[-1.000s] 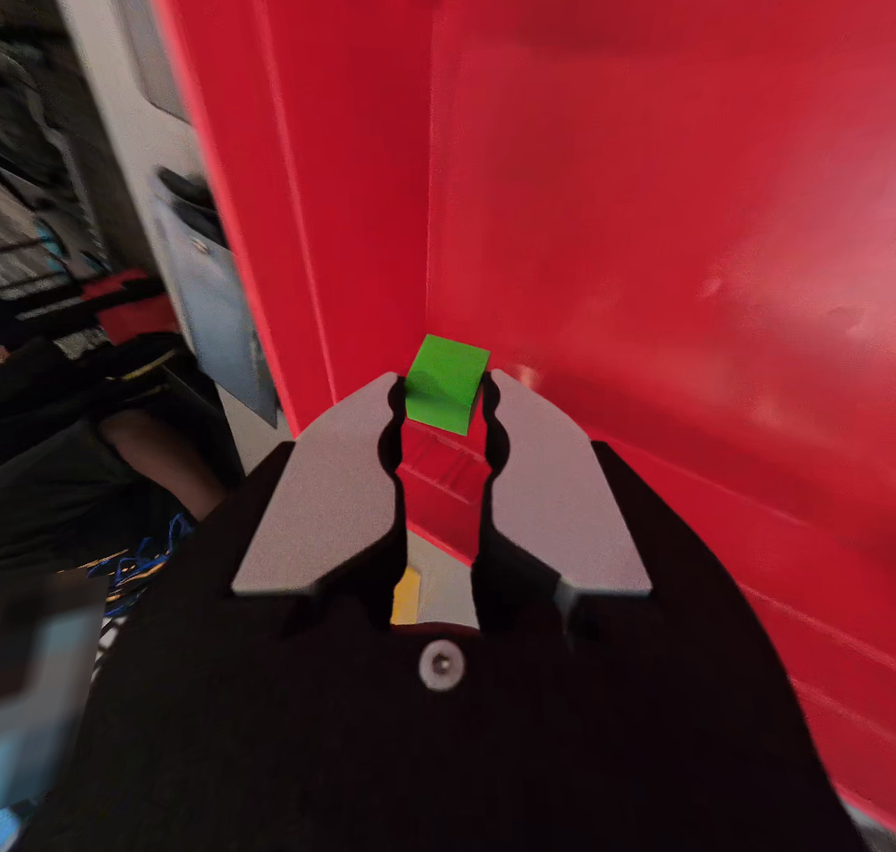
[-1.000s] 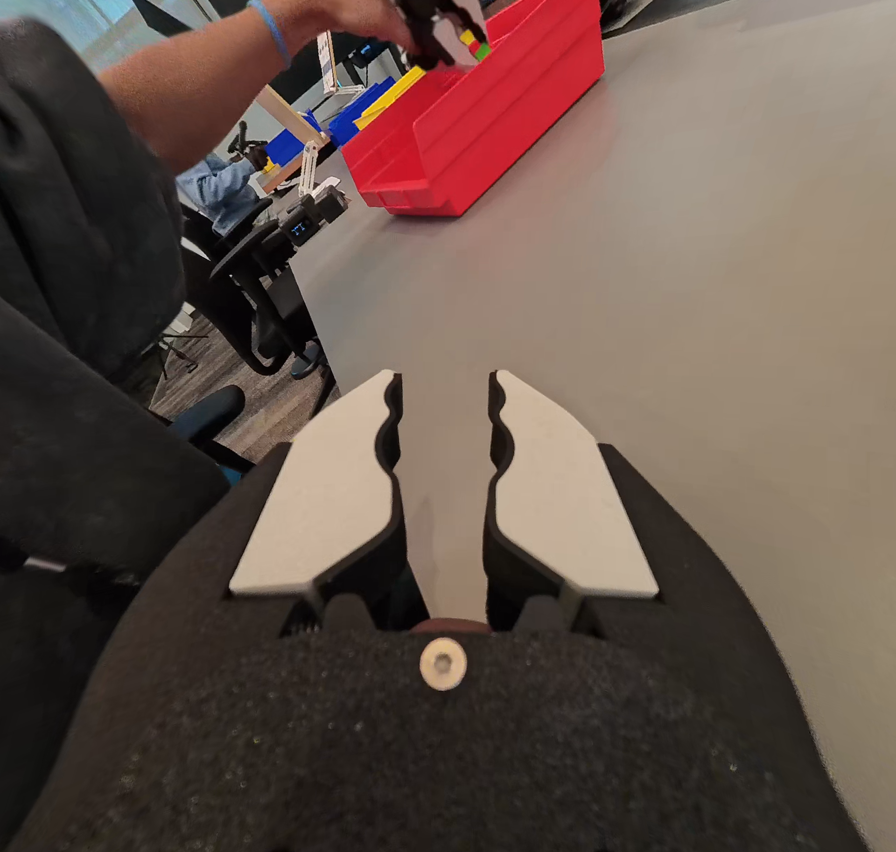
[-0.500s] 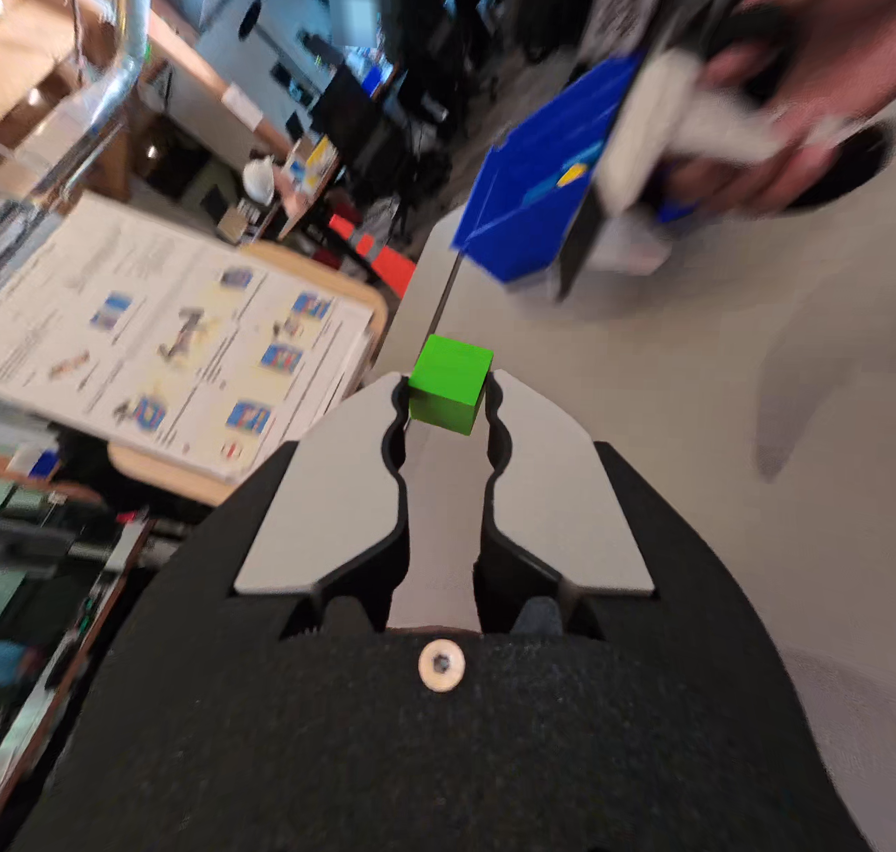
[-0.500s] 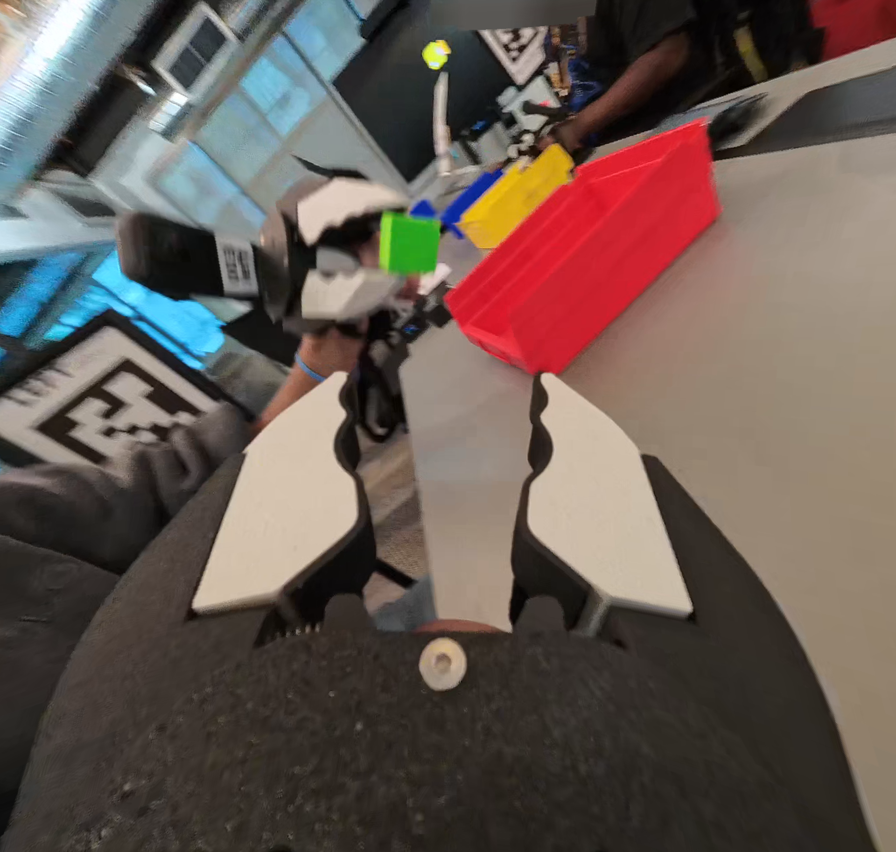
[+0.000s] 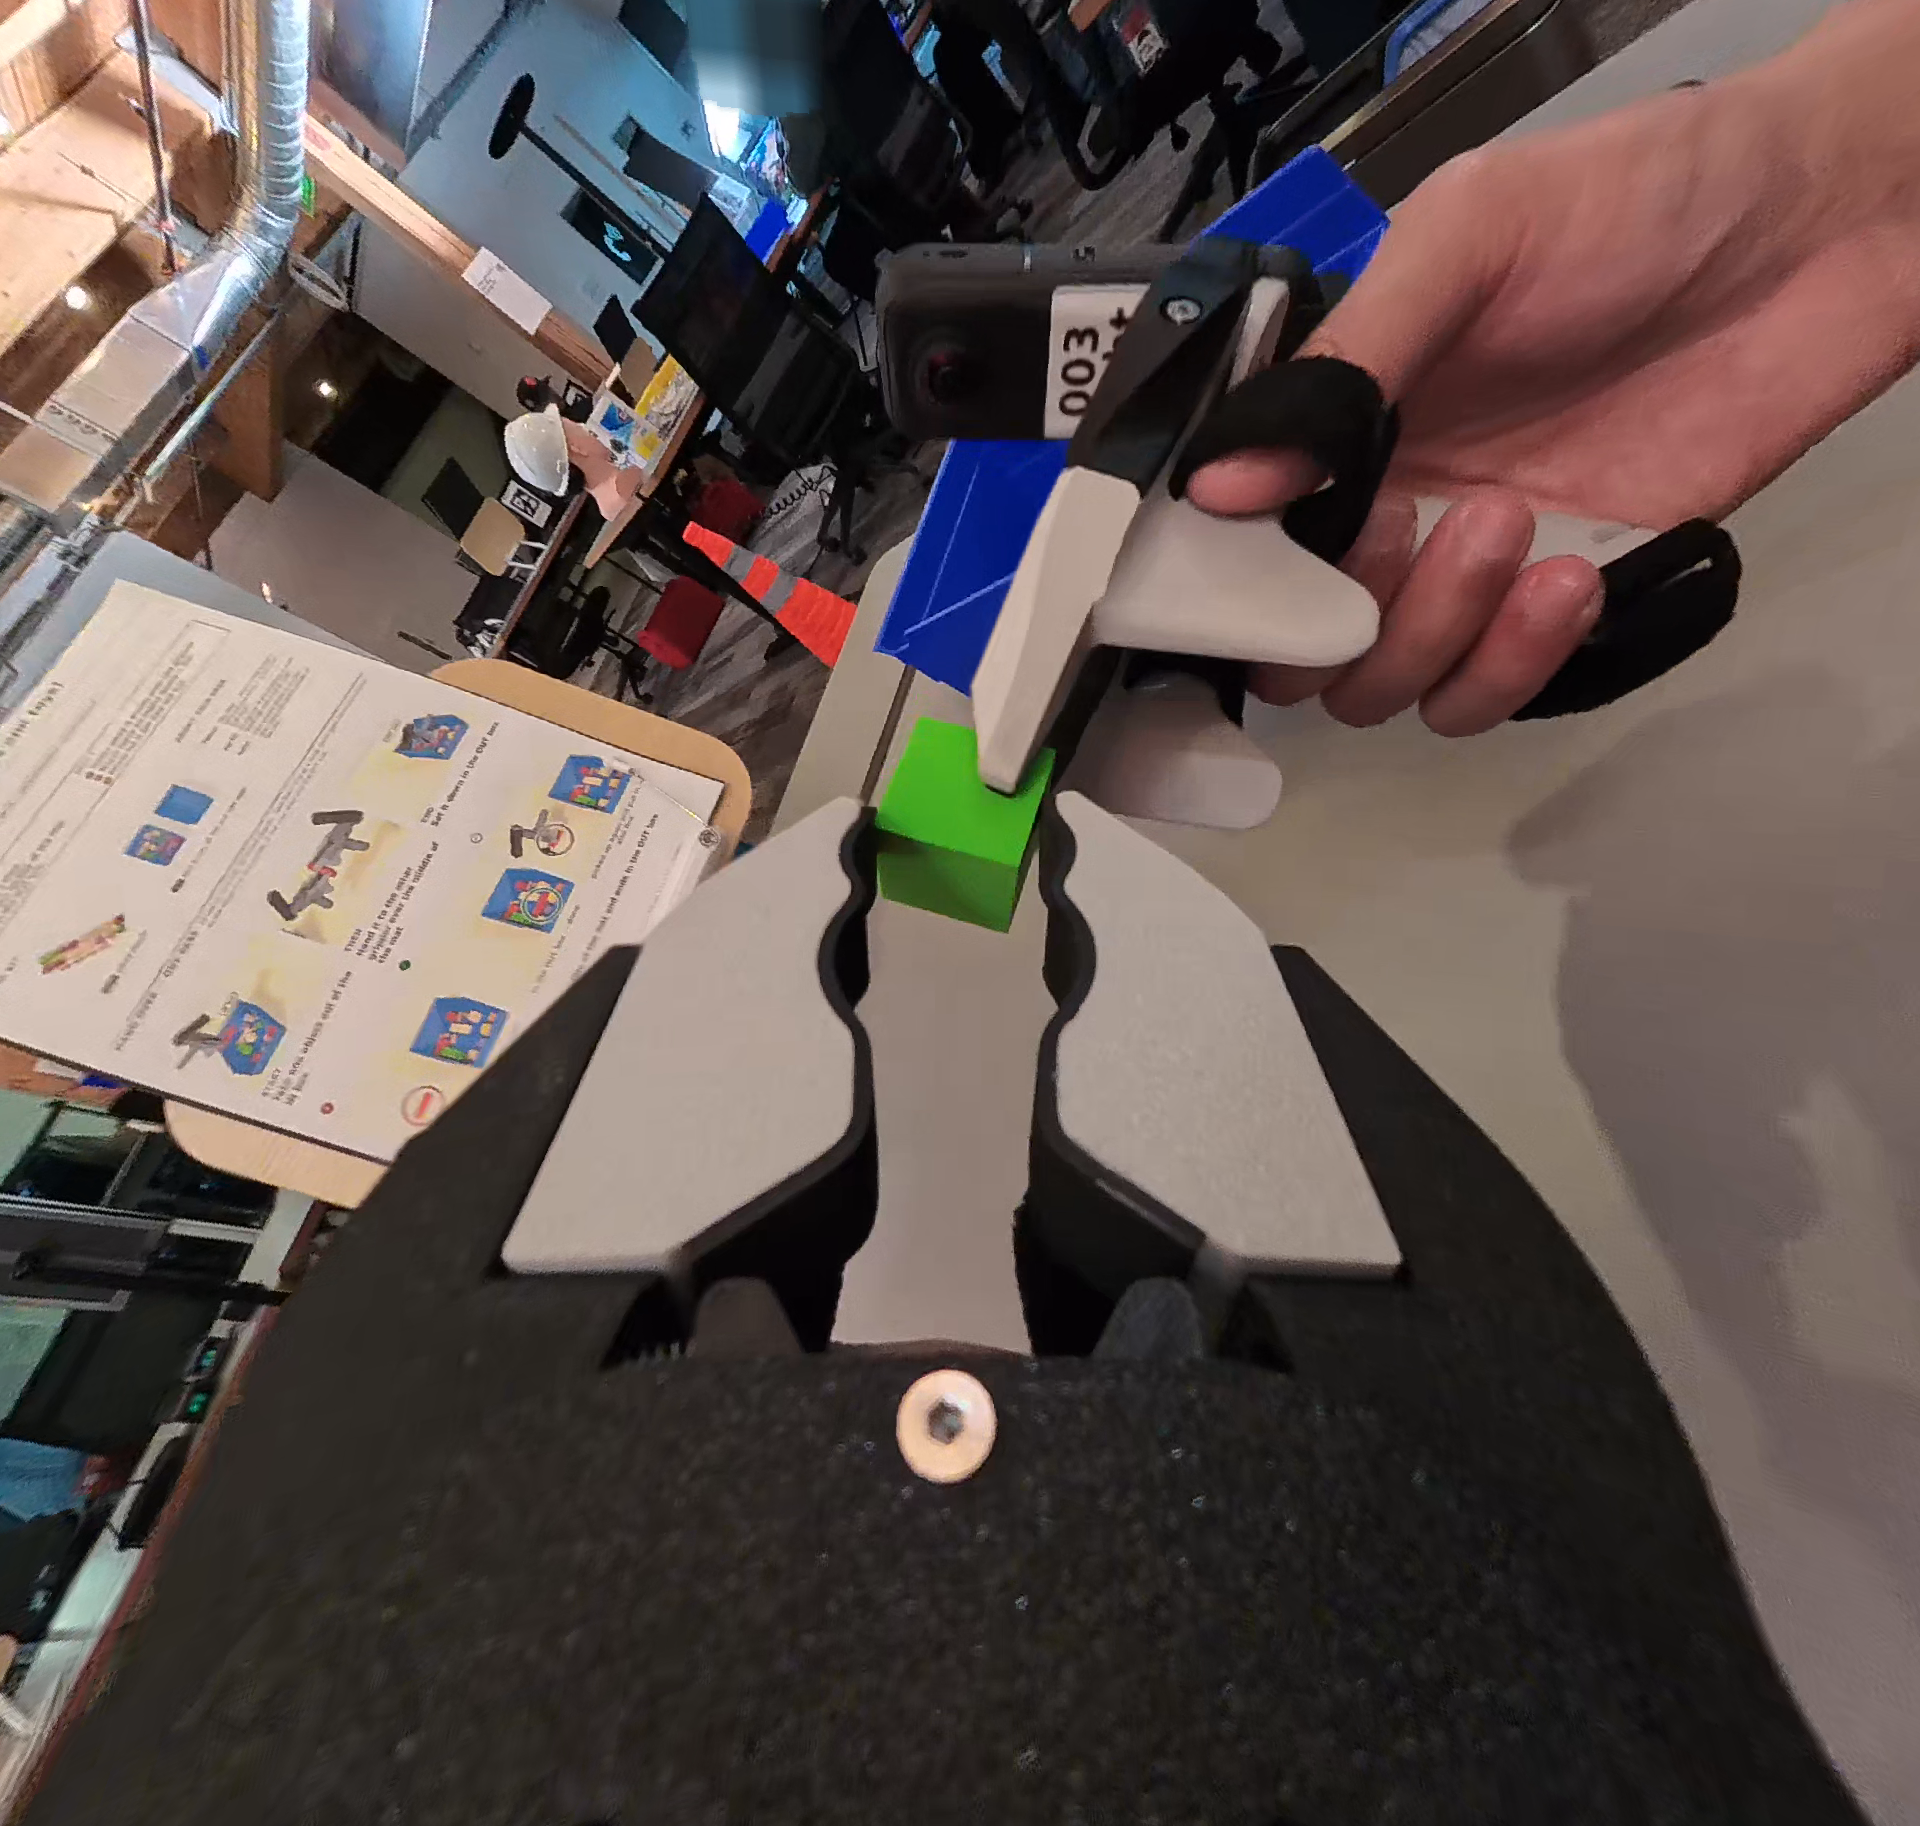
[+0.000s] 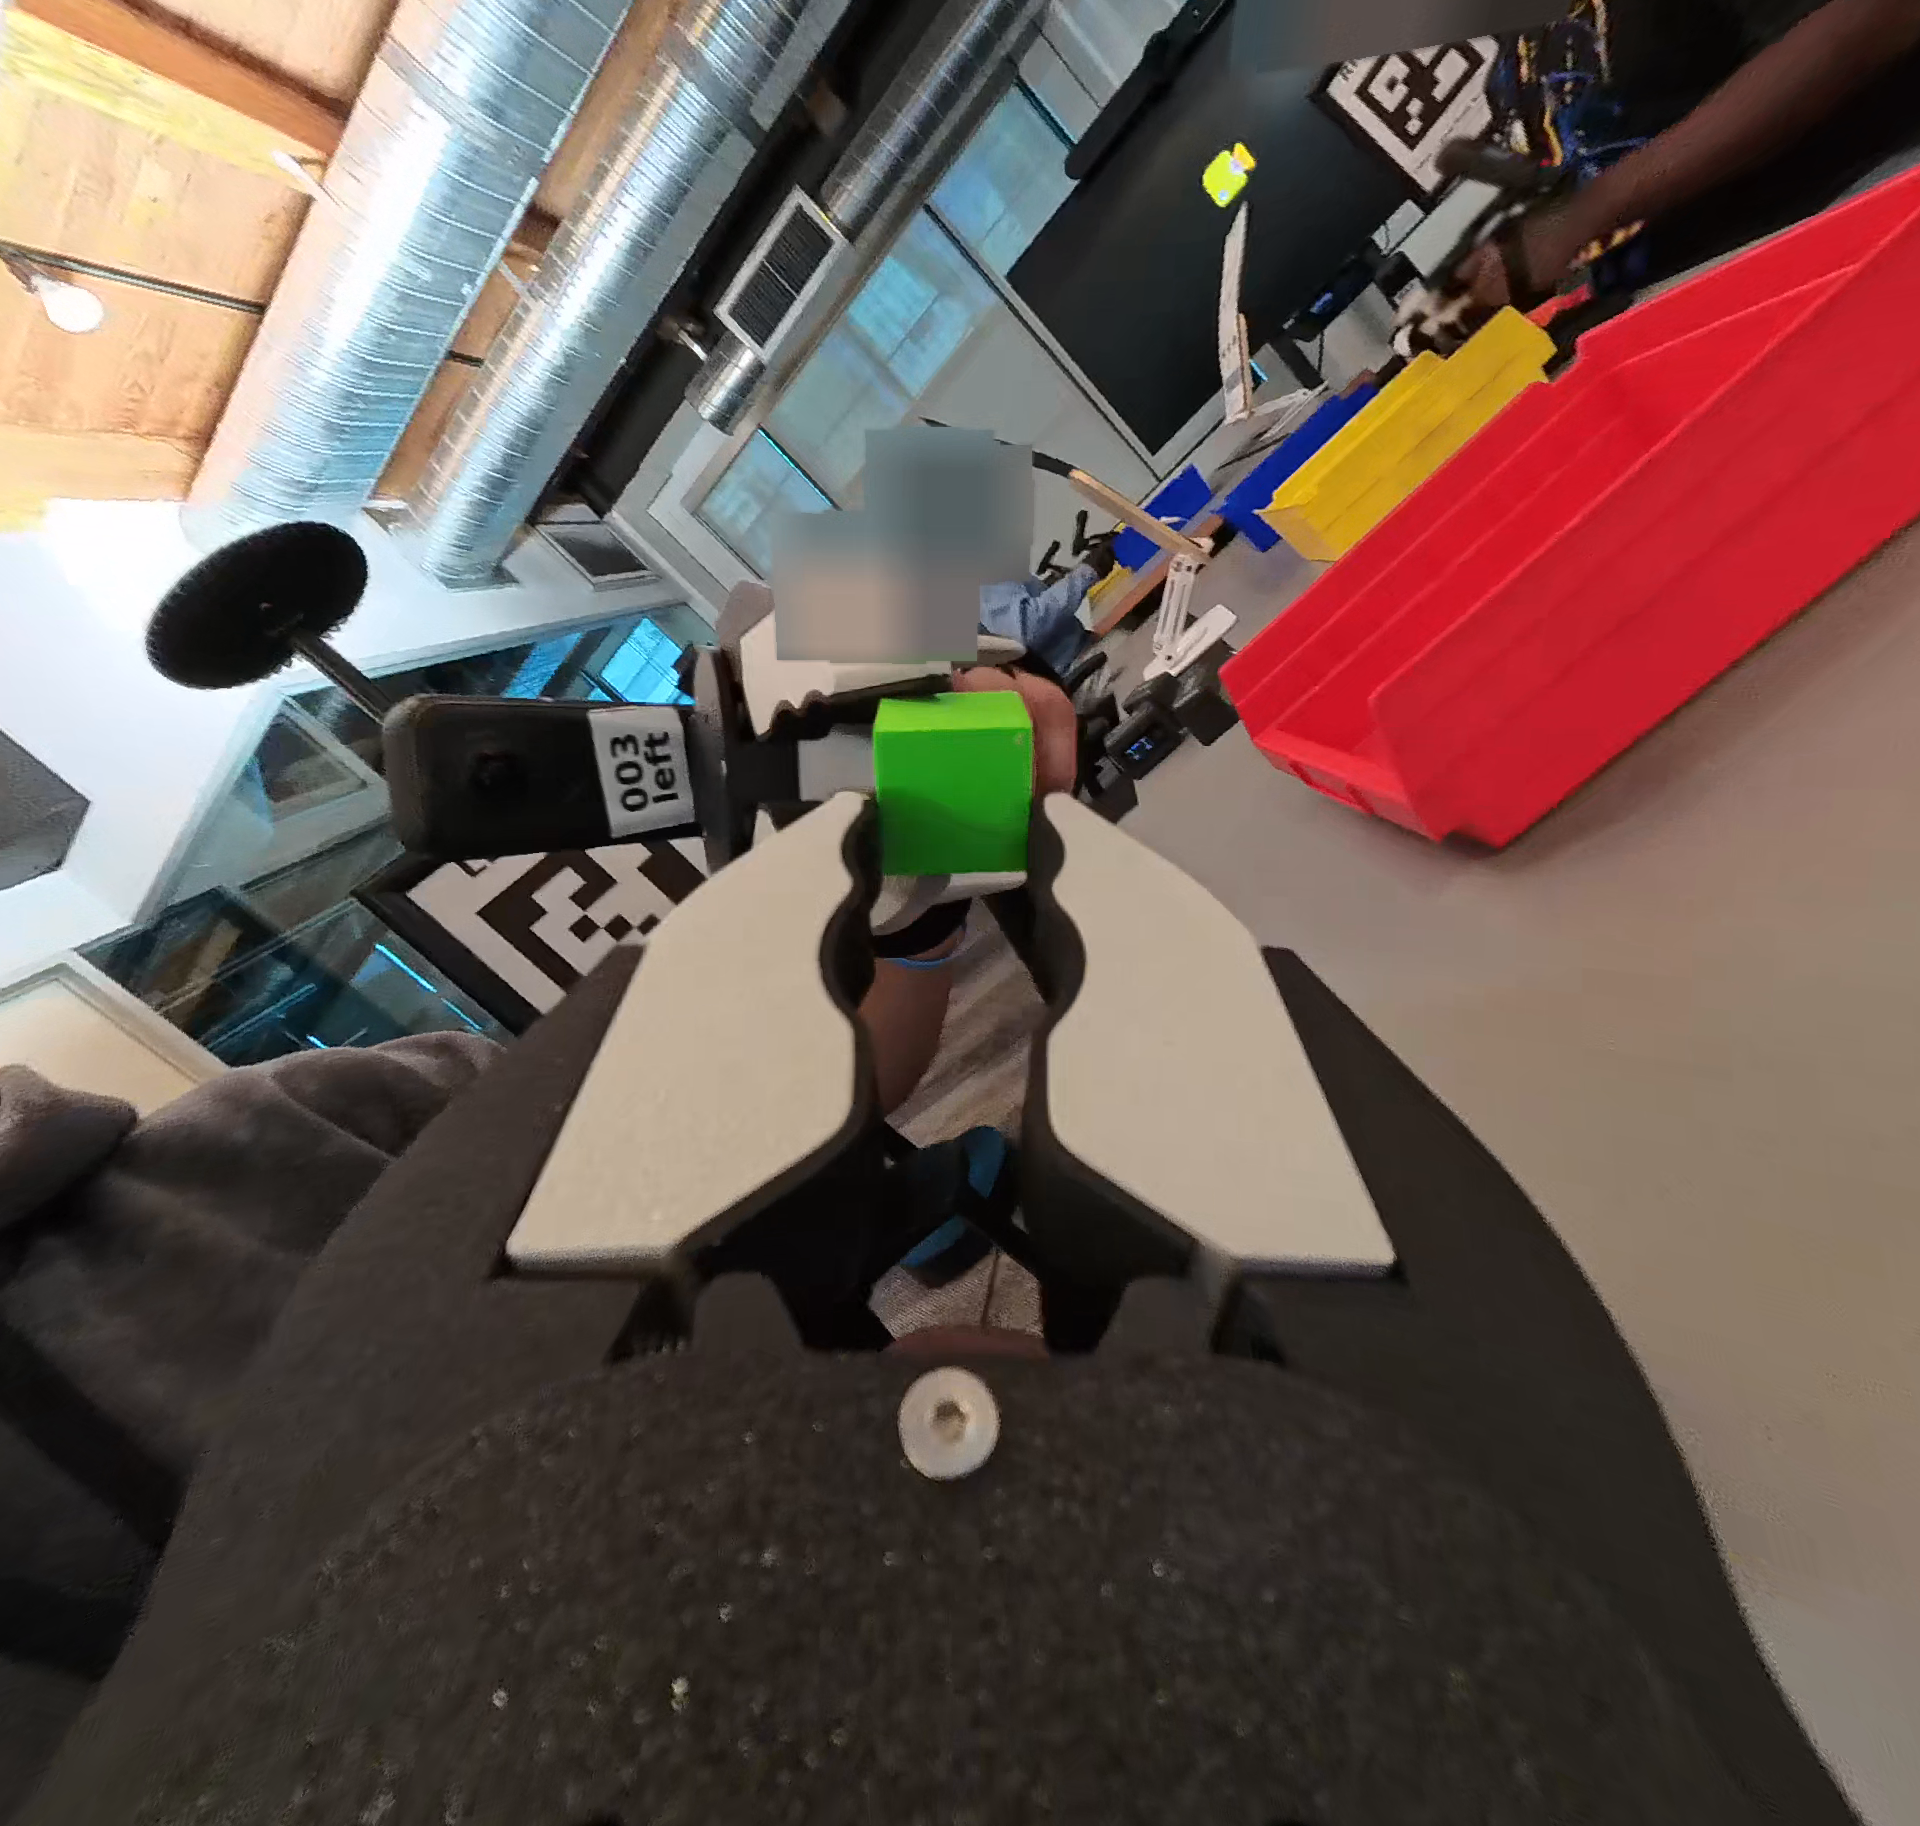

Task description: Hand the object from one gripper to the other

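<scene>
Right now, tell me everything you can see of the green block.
The green block is a small plain cube, matte, plastic-looking, undamaged, held in the air above the grey table. The left gripper clamps two opposite sides at its fingertips. The right gripper brackets the other pair; one finger touches a face.

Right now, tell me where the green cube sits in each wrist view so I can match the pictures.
Left wrist view: green cube at centre, between this gripper's fingertips, the other gripper's finger touching its top.
Right wrist view: cube at centre, just above this gripper's fingertips, held by the other gripper.
Shared landmark: the grey table.
</scene>
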{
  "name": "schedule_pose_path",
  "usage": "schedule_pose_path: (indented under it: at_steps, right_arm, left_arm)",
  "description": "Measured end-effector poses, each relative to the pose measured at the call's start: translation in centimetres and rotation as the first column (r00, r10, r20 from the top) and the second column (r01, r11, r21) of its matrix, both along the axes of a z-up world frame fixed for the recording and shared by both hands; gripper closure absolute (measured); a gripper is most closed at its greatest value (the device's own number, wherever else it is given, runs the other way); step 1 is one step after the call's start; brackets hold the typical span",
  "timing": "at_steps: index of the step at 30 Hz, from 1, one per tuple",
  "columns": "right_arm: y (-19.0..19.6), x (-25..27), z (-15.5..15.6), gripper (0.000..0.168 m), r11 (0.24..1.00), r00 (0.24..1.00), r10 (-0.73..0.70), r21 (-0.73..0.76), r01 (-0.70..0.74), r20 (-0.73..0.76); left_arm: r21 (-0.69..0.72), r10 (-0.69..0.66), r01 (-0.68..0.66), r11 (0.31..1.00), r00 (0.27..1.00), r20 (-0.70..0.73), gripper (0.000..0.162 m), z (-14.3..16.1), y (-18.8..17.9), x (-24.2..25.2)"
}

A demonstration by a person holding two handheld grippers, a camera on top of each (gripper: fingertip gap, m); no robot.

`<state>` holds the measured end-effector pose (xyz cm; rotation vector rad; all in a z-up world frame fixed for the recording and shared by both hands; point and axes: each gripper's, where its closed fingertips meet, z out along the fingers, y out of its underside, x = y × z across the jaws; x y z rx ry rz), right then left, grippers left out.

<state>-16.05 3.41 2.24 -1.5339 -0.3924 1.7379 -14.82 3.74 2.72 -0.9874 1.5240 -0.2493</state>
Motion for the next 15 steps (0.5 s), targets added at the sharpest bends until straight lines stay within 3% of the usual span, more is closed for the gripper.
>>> schedule_pose_path:
  at_steps: [3, 5, 6, 8, 10, 11, 13, 15]
  right_arm:
    - [-0.1, 0.3, -0.6, 0.142, 1.000, 0.999, -0.011, 0.001, 0.011, 0.042]
    - [-0.1, 1.1, -0.4, 0.142, 1.000, 0.999, -0.022, -0.002, 0.022, 0.038]
    - [0.0, 1.8, -0.3, 0.142, 0.999, 0.998, -0.036, -0.010, 0.036, 0.043]
    - [0.5, 3.9, 0.1, 0.142, 0.995, 0.992, -0.095, -0.008, 0.096, 0.085]
    - [1.0, 7.1, 0.9, 0.142, 0.981, 0.969, -0.191, 0.051, 0.185, 0.159]
    - [1.2, 9.2, 1.5, 0.142, 0.966, 0.944, -0.257, 0.099, 0.241, 0.208]
    - [2.3, 14.9, 2.3, 0.142, 0.900, 0.836, -0.434, 0.206, 0.384, 0.335]
    - [3.6, 21.7, 1.9, 0.142, 0.806, 0.634, -0.590, 0.324, 0.495, 0.500]
  left_arm:
    - [-0.110, 0.031, -0.026, 0.994, 0.998, 0.045, 0.133, -0.7, -0.3, -0.2]
    - [-0.298, 0.101, -0.062, 0.952, 0.988, 0.116, 0.126, -1.7, -0.5, -1.0]
    - [-0.456, 0.110, -0.031, 0.889, 0.983, 0.147, 0.116, -3.0, -1.3, -1.2]
    - [-0.759, 0.103, 0.072, 0.647, 0.978, 0.180, 0.109, -6.4, -4.0, -1.4]
    - [-0.912, 0.132, 0.140, 0.386, 0.970, 0.205, 0.099, -9.5, -6.6, -2.0]
    - [-0.943, 0.171, 0.164, 0.291, 0.961, 0.220, 0.099, -10.7, -7.4, -2.4]
    - [-0.971, 0.254, 0.166, 0.174, 0.945, 0.207, 0.103, -12.3, -8.1, -3.3]
    - [-0.971, 0.283, 0.171, 0.166, 0.935, 0.213, 0.104, -12.9, -8.5, -4.3]
